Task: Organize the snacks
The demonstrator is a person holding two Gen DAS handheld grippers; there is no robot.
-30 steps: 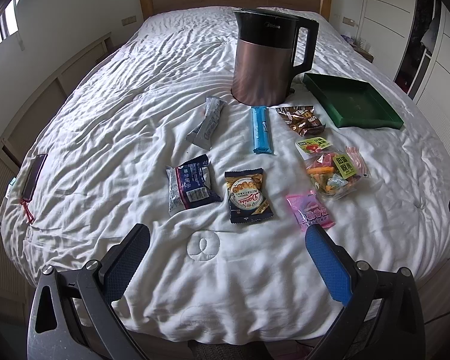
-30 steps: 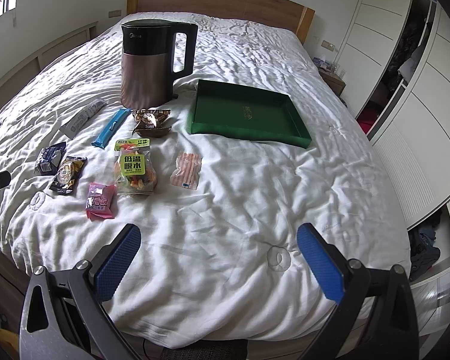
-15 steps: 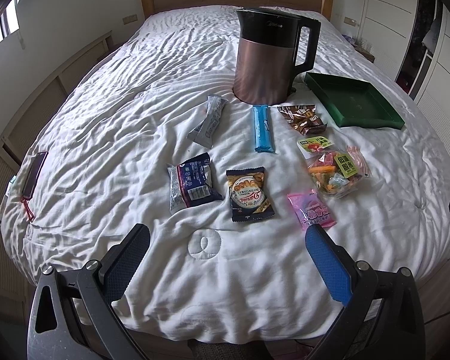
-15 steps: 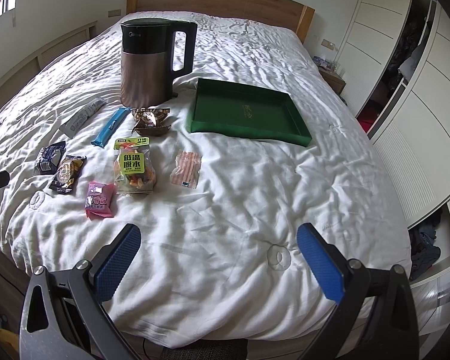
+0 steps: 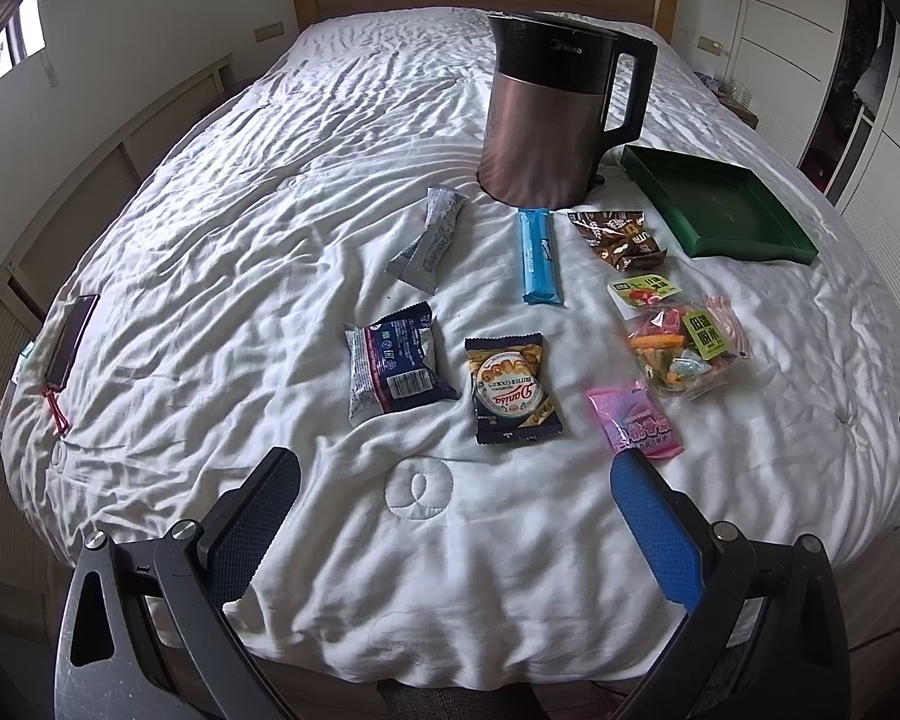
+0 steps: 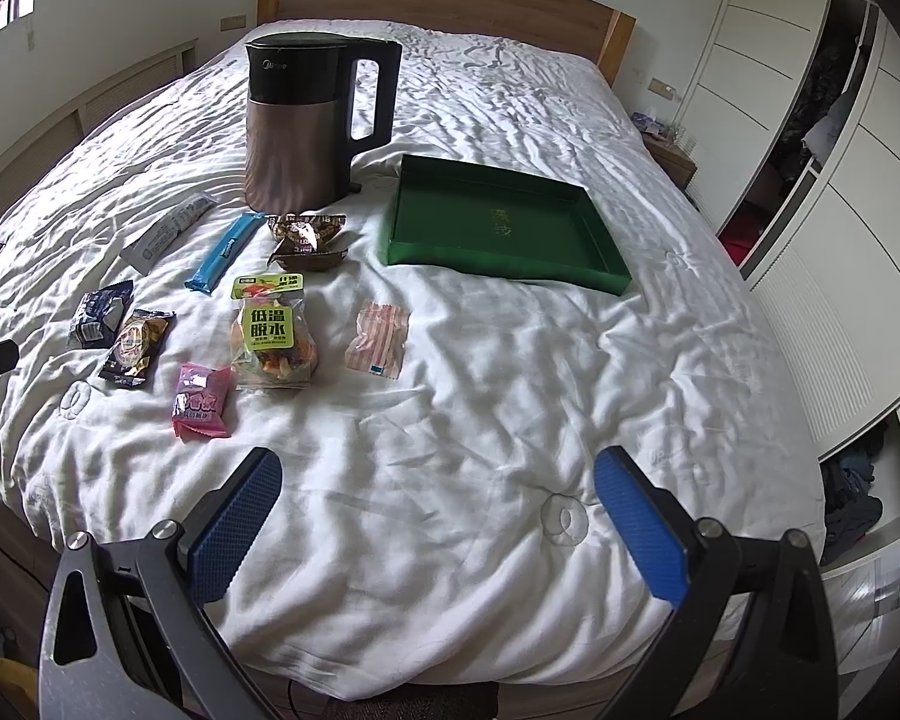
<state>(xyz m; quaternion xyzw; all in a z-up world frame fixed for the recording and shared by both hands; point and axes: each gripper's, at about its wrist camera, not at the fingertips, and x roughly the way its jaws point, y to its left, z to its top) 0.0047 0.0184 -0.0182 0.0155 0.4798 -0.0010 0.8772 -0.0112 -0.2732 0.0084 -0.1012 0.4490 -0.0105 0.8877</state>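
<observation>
Beside snacks (image 6: 275, 333), bare quilt (image 6: 510, 420).

We see a white-quilted bed (image 6: 510, 420) carrying a kettle (image 6: 306, 132), a green tray (image 6: 504, 228), scattered snack packets (image 5: 510, 384) and a phone (image 5: 72, 339).

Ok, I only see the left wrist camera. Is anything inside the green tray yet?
Observer: No. In the right wrist view the green tray shows its whole floor: bare, with gold characters on it.
Operator: What's that stripy thing behind the veggie bag?
Observer: A pink-striped packet, lying flat beside the veggie bag, not touching it.
Operator: Is the other hand-held gripper holding something?
Observer: No, the right hand-held gripper is open with nothing between its fingers.
</observation>
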